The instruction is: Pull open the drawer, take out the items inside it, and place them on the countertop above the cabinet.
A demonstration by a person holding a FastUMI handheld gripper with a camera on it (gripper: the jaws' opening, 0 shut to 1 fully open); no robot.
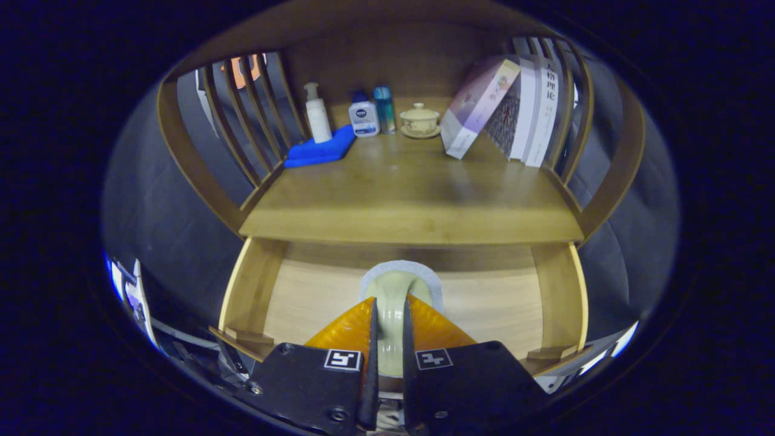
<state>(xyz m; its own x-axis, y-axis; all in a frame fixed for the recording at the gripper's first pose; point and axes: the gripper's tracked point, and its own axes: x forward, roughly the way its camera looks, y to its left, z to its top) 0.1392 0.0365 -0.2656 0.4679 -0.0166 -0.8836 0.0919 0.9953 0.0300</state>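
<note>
gripper [388,315] is clenched on a pale green ceramic piece [392,293], likely a small cup or lid seen edge-on; both orange fingers [348,330] press its sides. a white round pad or saucer [424,272] sits right behind it. exact shape is hard to tell.

the piece sits between the fingers, over the floor of the open drawer [484,303], which is pulled out under the worktop [412,200].

step in hand: take-out, grasp made, lift not yet done. next move calls for a lift clear of the worktop's front edge, then forward onto bare wood, short of the blue cloth [318,151], bottles [363,115], lidded teacup [419,118] and books [514,109].

the piece's long axis runs along the fingers, pointing toward the cabinet back.
</note>
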